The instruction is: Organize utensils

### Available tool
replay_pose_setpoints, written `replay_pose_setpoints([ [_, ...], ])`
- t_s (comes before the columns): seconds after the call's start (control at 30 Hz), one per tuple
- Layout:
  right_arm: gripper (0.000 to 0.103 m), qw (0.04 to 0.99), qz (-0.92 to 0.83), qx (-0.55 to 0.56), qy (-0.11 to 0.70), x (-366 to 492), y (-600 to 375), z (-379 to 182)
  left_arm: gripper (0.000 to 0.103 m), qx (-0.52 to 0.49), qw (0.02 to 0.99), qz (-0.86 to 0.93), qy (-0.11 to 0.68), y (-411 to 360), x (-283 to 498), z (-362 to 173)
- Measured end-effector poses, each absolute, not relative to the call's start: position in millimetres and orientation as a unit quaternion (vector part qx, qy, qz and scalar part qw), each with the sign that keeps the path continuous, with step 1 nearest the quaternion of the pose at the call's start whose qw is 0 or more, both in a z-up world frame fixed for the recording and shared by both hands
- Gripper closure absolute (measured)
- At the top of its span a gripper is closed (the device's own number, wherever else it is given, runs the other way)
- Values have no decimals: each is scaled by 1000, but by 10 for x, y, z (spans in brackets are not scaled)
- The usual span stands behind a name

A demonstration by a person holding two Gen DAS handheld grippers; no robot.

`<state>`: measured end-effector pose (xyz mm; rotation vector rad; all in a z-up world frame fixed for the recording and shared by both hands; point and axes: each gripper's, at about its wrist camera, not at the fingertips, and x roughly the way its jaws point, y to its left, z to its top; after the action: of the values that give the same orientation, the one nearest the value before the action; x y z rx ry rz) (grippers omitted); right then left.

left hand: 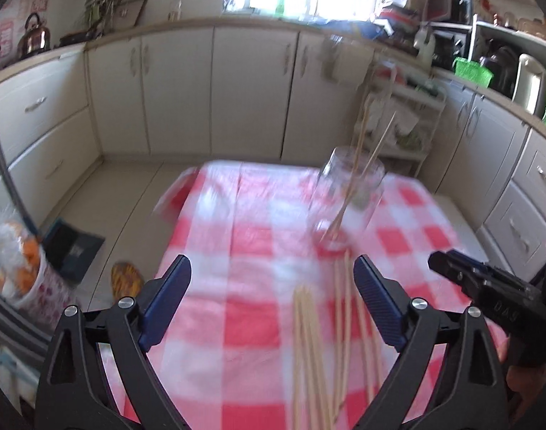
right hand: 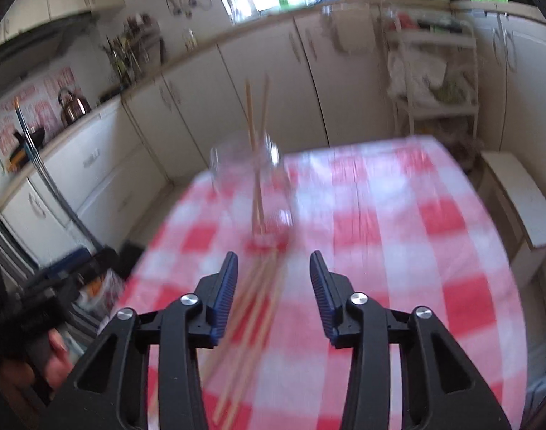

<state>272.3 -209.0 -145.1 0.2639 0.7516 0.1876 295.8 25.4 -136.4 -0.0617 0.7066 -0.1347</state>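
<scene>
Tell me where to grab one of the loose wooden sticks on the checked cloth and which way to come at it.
Grip a loose stick near its far end, just short of the glass jar, where the sticks fan apart. Nearer the camera they bunch together. Come from above with the open right gripper, fingers straddling across the stick's width, since it lies flat and thin on the tablecloth. Blur hides exact gaps.

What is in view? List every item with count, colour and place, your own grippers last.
glass jar: one, clear, upright on the table's far side.
sticks in jar: about two, tan, leaning out of the mouth.
loose sticks: a blurred bundle, count unclear, tan, flat on the cloth in front of the jar.
tablecloth: one, red and white check, covering the table.
kettle: one, coppery, on the left counter.
left gripper: open, empty, above the cloth.
right gripper: open, empty, over the loose sticks.
</scene>
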Motion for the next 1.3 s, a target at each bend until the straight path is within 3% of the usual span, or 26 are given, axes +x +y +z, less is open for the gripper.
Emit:
replay_pose_setpoints([
  [0.17,81,895,86,105,426,2743,-1923,-1836,15,-38,922,-50,382,405,2702,-1569],
  [0.43,83,882,78,49,462,3045,-1667,-2086,15,-27,914,-49,402,322,2664,-1643],
  [0.57,95,879,76,18,471,3006,-1681,-2082,15,2,906,-55,420,175,2768,-1737],
  [1.13,97,868,83,9,490,2839,-2007,-2048,15,46,885,-50,460,-33,3041,-2045],
  [1.3,96,871,88,18,483,2830,-2043,-2058,24,51,879,-55,472,-32,3093,-2125],
])
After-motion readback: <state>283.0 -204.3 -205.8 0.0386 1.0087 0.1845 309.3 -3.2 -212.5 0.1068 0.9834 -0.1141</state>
